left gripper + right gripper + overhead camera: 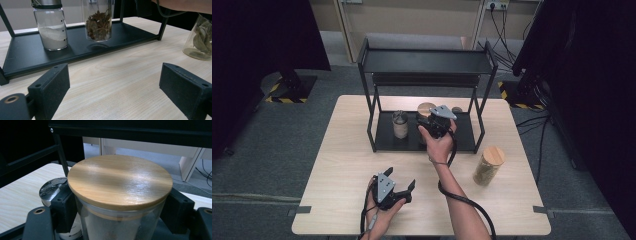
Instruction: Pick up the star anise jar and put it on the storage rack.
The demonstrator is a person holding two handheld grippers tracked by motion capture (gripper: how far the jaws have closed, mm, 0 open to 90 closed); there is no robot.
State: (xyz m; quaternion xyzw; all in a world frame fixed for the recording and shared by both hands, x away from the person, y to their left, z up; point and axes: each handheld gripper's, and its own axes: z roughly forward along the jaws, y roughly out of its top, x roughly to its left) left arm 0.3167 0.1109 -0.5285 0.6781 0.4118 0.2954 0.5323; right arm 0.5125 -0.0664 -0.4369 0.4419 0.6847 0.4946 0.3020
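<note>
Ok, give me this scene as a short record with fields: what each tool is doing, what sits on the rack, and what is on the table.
right tool: jaws either side of the wooden-lidded glass jar, on the black metal rack's lower shelf
left tool: open, low over the light wooden table, holding nothing
also on shelf: metal-capped glass jar of white powder
on table: second wooden-lidded glass jar of dried leaves, right of the rack

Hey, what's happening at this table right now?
A person is working with a tool in each hand. The right tool is closed around a glass jar with a wooden lid on the black rack's lower shelf. The left tool rests open over the table, holding nothing. Another wooden-lidded jar stands beside the rack.
</note>
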